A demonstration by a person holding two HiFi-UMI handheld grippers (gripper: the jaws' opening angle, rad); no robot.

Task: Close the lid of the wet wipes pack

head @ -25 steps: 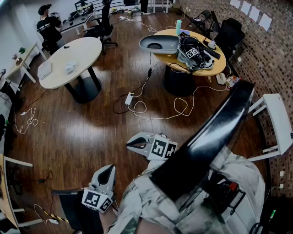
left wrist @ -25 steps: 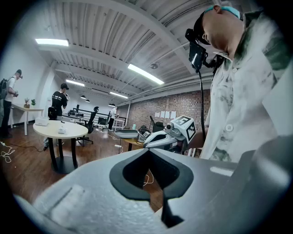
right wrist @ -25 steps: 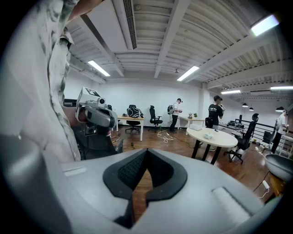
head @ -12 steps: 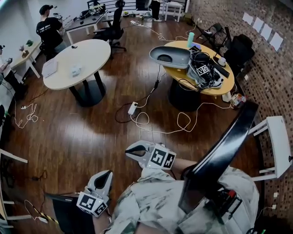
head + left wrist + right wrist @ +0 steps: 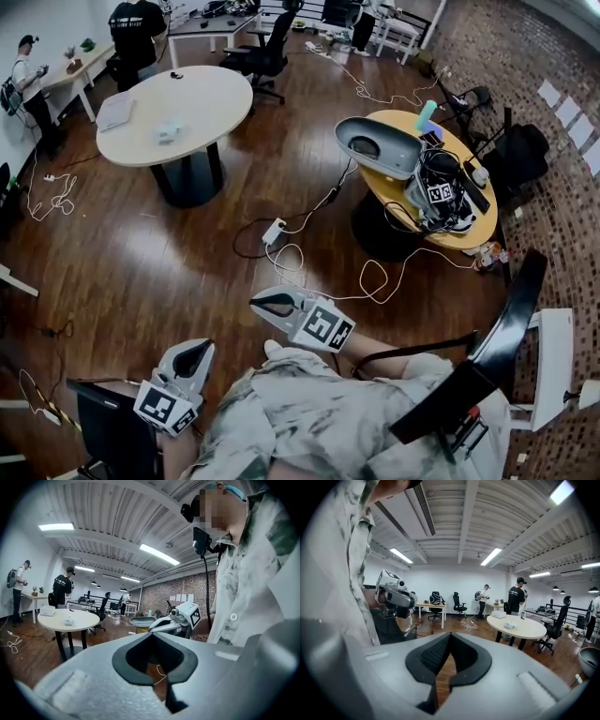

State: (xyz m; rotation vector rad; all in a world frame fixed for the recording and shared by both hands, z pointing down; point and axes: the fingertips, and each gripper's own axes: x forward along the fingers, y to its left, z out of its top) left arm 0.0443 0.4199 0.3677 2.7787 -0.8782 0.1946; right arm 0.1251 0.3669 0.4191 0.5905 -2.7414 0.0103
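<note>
Grey plastic left gripper (image 5: 192,359) and right gripper (image 5: 272,305) are held close to the person's camouflage-patterned shirt (image 5: 309,412), both pointing out over the dark wooden floor (image 5: 169,253). Fingers of each are clenched together, with nothing between them. The small pale wet wipes pack (image 5: 169,131) lies far off on the round white counter (image 5: 216,103), well apart from both grippers.

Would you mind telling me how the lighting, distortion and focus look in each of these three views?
Head view: strong fisheye curves the room, and pale glare pools on the wooden floor. Left gripper view: black round vignette, ceiling strip light blown out white. Right gripper view: same vignette, corner light clipped, the near shirt soft and unfocused.
</note>
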